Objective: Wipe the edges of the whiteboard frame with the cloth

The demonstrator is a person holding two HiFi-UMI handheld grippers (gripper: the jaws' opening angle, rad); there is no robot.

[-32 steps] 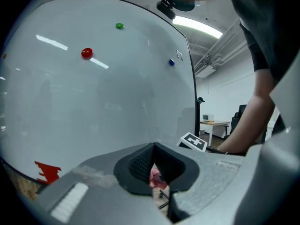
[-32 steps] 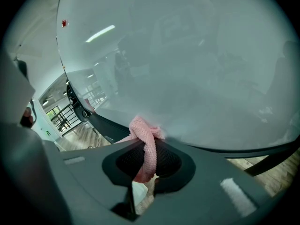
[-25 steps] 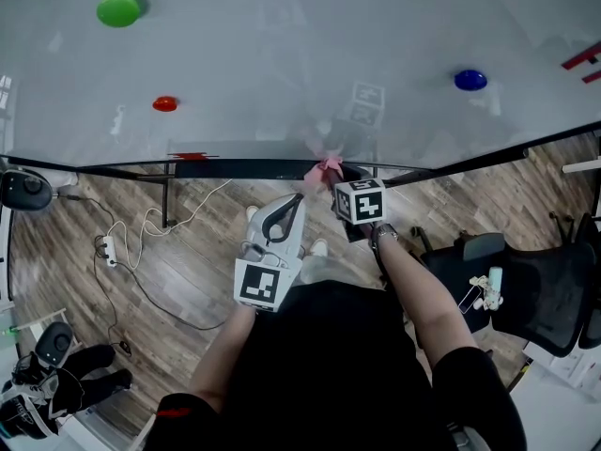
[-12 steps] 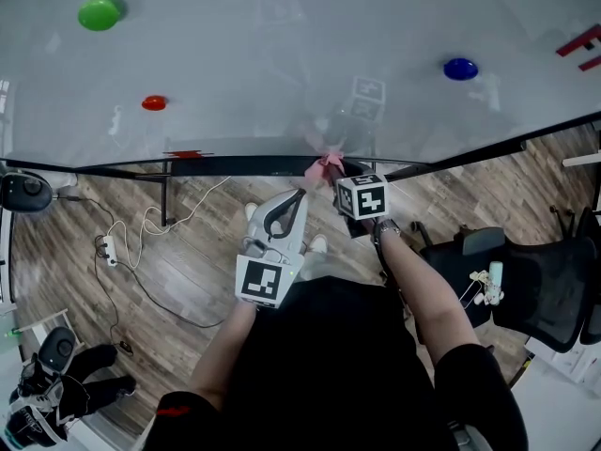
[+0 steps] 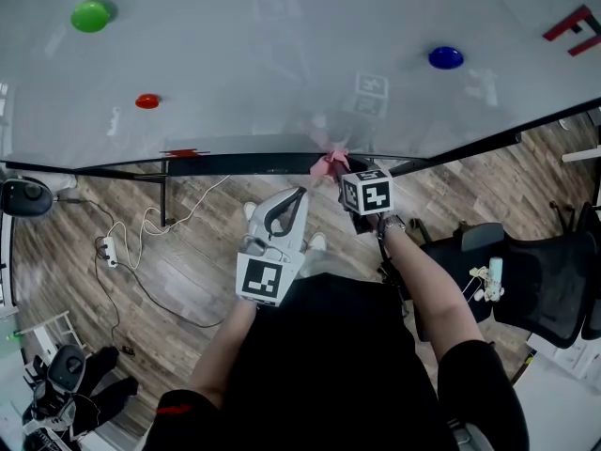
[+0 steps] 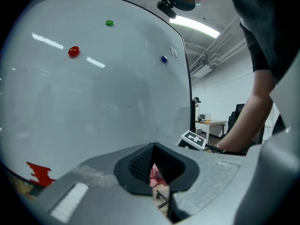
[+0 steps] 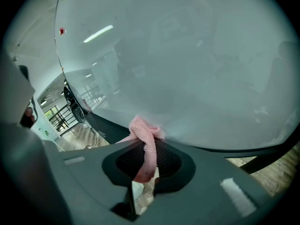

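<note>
Right gripper [image 7: 146,165] jaws clenched on the pink cloth [image 7: 145,142]. The strip's long axis runs out along the jaws, bunched end pressed to the bottom edge of the whiteboard frame [image 5: 235,167]. Left gripper [image 6: 157,175] jaws look closed and empty, just beside. Red magnet [image 5: 146,101] and blue magnet [image 5: 445,58] on board above; black chair [image 5: 540,289] at right.

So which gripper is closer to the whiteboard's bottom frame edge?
Right. The right gripper holds the pink cloth at the bottom frame edge; the left gripper sits back from it, not touching.
</note>
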